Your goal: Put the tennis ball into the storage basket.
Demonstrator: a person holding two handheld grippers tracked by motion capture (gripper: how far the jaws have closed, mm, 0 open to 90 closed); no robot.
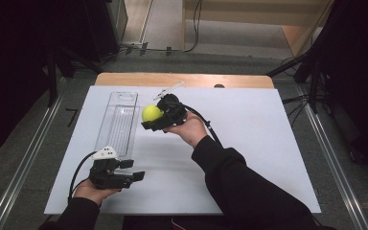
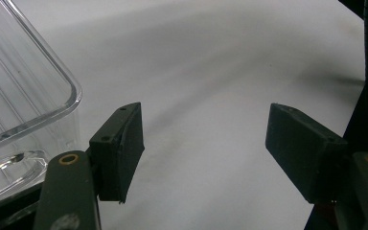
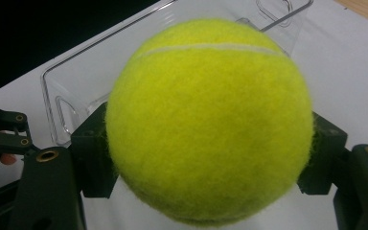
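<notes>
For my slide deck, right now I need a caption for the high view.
Right hand-held gripper carries a tennis ball beside a clear tray; left hand-held gripper waits open.

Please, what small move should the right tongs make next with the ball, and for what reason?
Probably carry it a little to the left, over the clear tray, then open. The right tongs grip the tennis ball just beside the tray's rim, not yet above it, and the tray looks empty.
</notes>
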